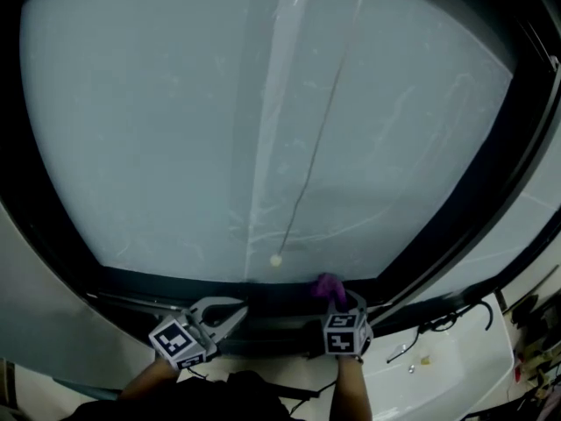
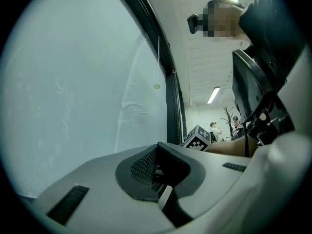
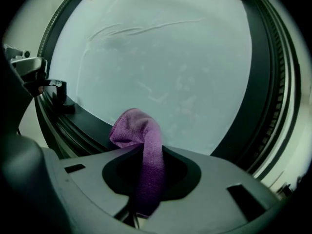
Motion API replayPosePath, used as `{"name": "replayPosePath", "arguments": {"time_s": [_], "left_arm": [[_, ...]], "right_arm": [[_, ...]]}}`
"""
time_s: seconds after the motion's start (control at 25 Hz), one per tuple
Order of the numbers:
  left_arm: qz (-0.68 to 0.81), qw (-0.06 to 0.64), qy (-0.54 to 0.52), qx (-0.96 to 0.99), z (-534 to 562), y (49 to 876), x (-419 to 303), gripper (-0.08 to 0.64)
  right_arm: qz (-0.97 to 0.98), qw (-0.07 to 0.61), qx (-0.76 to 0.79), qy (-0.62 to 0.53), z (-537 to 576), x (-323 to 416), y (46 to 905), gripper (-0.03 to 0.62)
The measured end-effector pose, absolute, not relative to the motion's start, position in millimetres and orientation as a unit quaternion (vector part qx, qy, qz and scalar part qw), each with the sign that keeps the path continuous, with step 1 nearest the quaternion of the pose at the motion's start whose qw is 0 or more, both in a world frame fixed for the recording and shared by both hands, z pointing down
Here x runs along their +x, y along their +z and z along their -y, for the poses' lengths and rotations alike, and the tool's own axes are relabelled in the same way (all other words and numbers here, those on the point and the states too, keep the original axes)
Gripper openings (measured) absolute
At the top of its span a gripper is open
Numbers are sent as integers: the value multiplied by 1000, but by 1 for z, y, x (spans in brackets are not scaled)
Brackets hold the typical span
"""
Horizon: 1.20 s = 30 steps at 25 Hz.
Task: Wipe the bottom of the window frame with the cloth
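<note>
We are gripping the purple cloth (image 3: 142, 139) in the right gripper (image 1: 340, 302), jaws clamped on it, its free end bunching at the bottom of the window frame (image 1: 166, 285). We are holding the left gripper (image 1: 230, 313) nearby, jaws together, empty.

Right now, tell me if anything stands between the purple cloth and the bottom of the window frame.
Nothing visible does. The right hand-held gripper pinches the purple cloth, whose free end sits right at the dark bottom frame rail. The left hand-held gripper is off to its left.
</note>
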State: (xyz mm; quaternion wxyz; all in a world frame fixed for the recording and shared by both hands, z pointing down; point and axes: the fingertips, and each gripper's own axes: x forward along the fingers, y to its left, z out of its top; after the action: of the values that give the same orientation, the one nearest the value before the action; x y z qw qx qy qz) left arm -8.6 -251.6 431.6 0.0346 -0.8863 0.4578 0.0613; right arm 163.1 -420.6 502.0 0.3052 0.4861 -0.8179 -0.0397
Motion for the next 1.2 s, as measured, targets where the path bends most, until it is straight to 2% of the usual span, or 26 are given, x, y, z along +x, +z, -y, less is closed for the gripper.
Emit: {"name": "replayPosePath", "arguments": {"time_s": [1.2], "left_arm": [[-424,32,54,-903,274,432,1,3]], "right_arm": [[751,321,577,-11,461,255,509,78]]}}
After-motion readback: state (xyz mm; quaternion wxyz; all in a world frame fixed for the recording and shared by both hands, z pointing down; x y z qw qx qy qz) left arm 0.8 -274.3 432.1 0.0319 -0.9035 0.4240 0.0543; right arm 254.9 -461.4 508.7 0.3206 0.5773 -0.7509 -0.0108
